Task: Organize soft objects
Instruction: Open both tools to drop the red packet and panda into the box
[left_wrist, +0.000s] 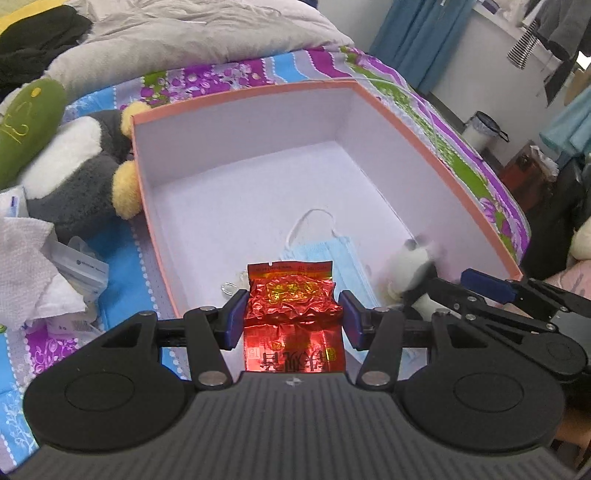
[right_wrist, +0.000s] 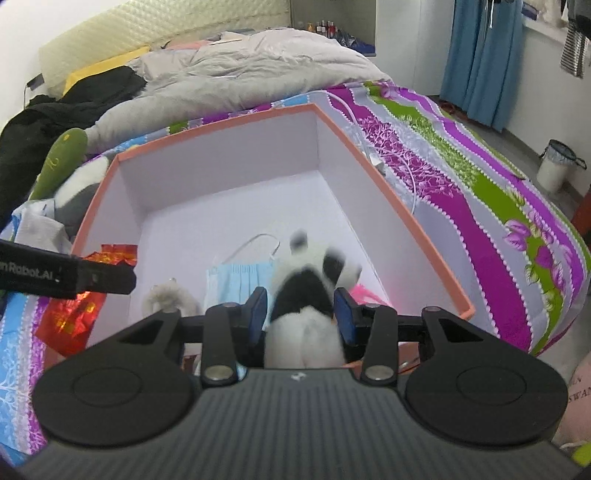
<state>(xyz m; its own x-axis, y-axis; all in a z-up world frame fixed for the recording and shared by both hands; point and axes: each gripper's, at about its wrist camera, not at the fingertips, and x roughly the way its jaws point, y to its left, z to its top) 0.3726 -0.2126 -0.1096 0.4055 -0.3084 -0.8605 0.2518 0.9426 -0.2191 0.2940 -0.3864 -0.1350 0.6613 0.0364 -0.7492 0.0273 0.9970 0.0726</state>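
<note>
My left gripper (left_wrist: 293, 299) is shut on a crinkled red foil packet (left_wrist: 291, 295), held over the near edge of a pink-rimmed box (left_wrist: 424, 122) with a white inside. In the box lie a blue face mask (left_wrist: 332, 254) and a small fluffy grey keyring (right_wrist: 170, 299). My right gripper (right_wrist: 301, 295) is shut on a black-and-white panda plush (right_wrist: 306, 273), just inside the box's near right corner. The panda (left_wrist: 410, 264) and one blue pad (left_wrist: 485, 282) of that gripper show in the left wrist view. One left finger (right_wrist: 99, 277) and the packet (right_wrist: 70, 317) show in the right wrist view.
Left of the box lie a grey-and-white plush with yellow feet (left_wrist: 74, 166), a green plush (left_wrist: 29, 118), crumpled tissue (left_wrist: 29, 266) and small plastic packets (left_wrist: 86, 267). A grey duvet (right_wrist: 240, 70) and black clothes (right_wrist: 66, 107) lie behind. The bed edge drops off at the right, by a bin (right_wrist: 554, 166).
</note>
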